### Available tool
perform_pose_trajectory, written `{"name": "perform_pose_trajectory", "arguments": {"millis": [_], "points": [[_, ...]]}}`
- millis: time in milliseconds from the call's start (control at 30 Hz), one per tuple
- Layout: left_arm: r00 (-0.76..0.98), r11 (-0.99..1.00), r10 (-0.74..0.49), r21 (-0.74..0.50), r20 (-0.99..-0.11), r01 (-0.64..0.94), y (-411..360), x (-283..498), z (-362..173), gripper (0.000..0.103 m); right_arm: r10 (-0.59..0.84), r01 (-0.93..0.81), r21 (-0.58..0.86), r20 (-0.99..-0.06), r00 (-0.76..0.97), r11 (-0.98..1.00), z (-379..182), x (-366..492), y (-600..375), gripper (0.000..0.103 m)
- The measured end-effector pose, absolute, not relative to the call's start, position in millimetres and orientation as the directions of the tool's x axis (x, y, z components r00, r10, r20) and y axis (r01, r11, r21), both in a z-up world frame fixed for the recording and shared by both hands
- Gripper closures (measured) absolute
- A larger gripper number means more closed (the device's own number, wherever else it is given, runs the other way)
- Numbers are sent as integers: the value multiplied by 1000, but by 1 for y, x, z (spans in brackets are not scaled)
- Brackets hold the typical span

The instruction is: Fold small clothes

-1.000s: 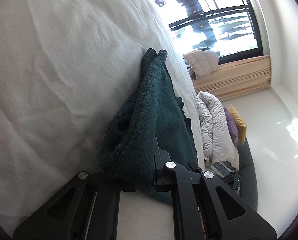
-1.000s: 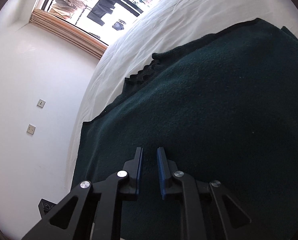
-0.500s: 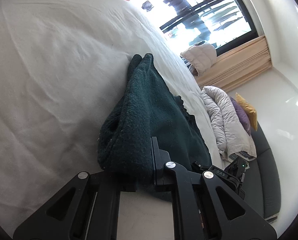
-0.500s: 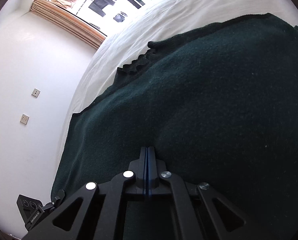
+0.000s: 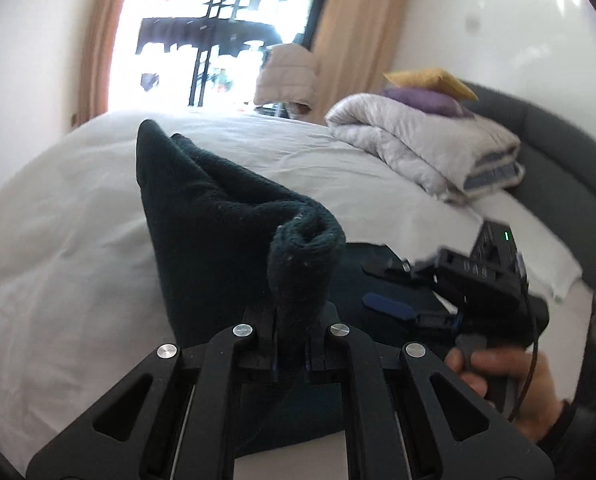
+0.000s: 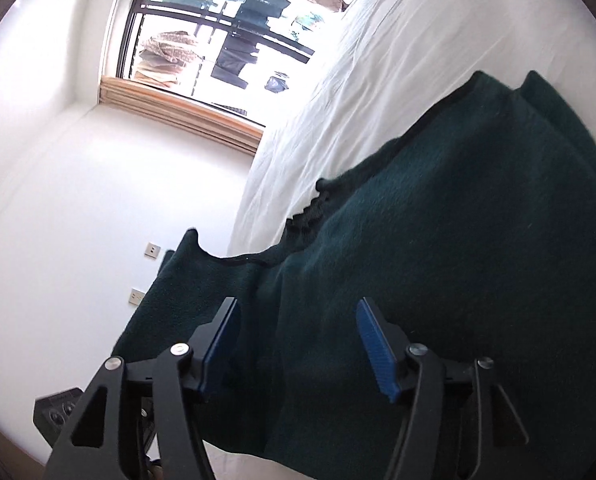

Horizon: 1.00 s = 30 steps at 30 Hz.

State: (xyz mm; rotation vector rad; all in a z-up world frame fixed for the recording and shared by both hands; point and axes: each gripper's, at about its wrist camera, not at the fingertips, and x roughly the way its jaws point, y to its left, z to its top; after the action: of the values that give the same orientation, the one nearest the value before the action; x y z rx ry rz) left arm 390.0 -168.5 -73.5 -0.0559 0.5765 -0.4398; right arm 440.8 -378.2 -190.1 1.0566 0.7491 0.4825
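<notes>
One white sheet point(image 5: 77, 248) covers the whole bed, with a folded grey quilt point(image 5: 426, 148) and two cushions point(image 5: 430, 88) at its far end beside a dark headboard point(image 5: 558, 152). Beyond, a bright window point(image 6: 217, 20) with tan curtains point(image 5: 354, 36). The left gripper point(image 5: 289, 356) clamps a bunched edge of the dark green garment point(image 5: 217, 232), lifting it off the sheet. The right gripper point(image 6: 298, 340), jaws opening, grips nothing above the garment's flat part.

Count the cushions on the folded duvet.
2: a yellow cushion on top and a purple cushion beneath it, both on the duvet by the headboard. More may be hidden behind.
</notes>
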Motion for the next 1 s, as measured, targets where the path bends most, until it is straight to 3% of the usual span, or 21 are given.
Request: {"name": "perform_pose_trajectory", "arguments": {"millis": [133,333,767,1000], "points": [[719,880,-405,-25,-565,475,-226,372,-104,97,715,16,922,-311,626,387,-201,442,-396,34],[716,858,-376,70,-588,508,-245,360,-132,97,745,19,915,-340,574,403,-202,450,-389,34],[744,824,-348,192,-570,532,-251,348,-153,97,694,22,775,-578,429,631,-173,493,-347,34],[744,799,-340,241,-576,552,-248,342,-158,97,603,-39,642,-696,389,766,-169,505,-325,52]]}}
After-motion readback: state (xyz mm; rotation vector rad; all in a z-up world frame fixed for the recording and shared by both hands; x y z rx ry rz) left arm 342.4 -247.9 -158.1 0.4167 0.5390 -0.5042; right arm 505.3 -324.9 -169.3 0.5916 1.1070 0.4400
